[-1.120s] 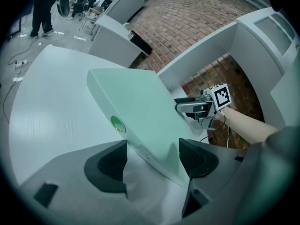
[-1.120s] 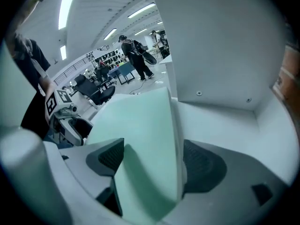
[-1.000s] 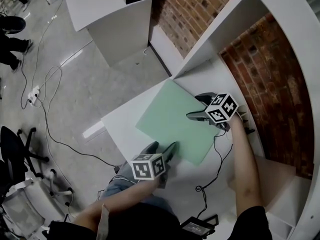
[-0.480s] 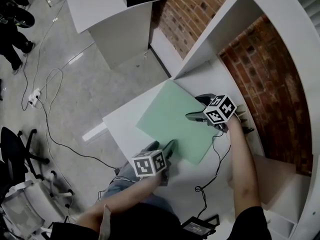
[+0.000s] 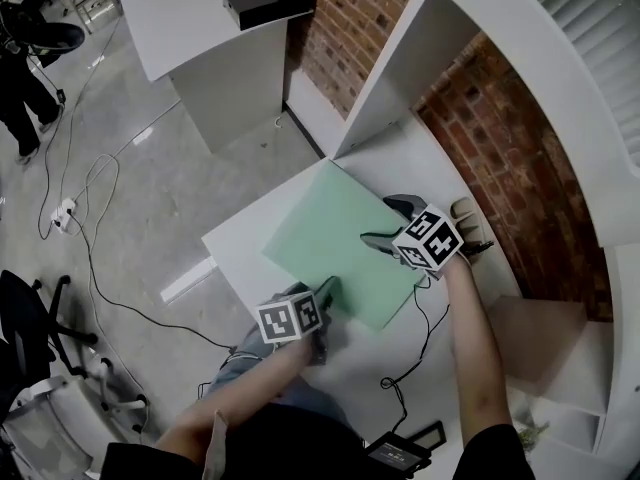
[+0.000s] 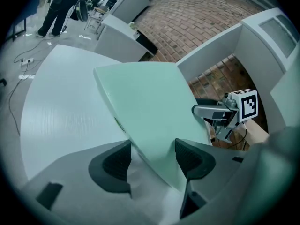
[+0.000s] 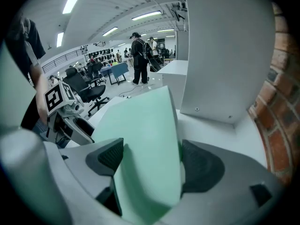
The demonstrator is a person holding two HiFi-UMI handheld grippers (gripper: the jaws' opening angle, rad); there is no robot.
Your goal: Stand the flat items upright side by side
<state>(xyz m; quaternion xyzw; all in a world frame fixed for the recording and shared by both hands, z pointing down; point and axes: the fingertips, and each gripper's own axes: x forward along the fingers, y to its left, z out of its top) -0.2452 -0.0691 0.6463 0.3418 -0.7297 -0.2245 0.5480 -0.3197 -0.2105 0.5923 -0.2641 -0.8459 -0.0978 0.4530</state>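
Shelf [image 5: 405, 153]; right hand-held gripper [image 5: 377, 219], wide, on sheet [image 5: 320, 233]

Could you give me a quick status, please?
Right gripper shut on green board. Left gripper just been closing, board edge between jaws, not pinched. Nothing in the way.

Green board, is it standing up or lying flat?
Neither: the green board is tilted, one edge up off the white table in the right gripper's fingers.
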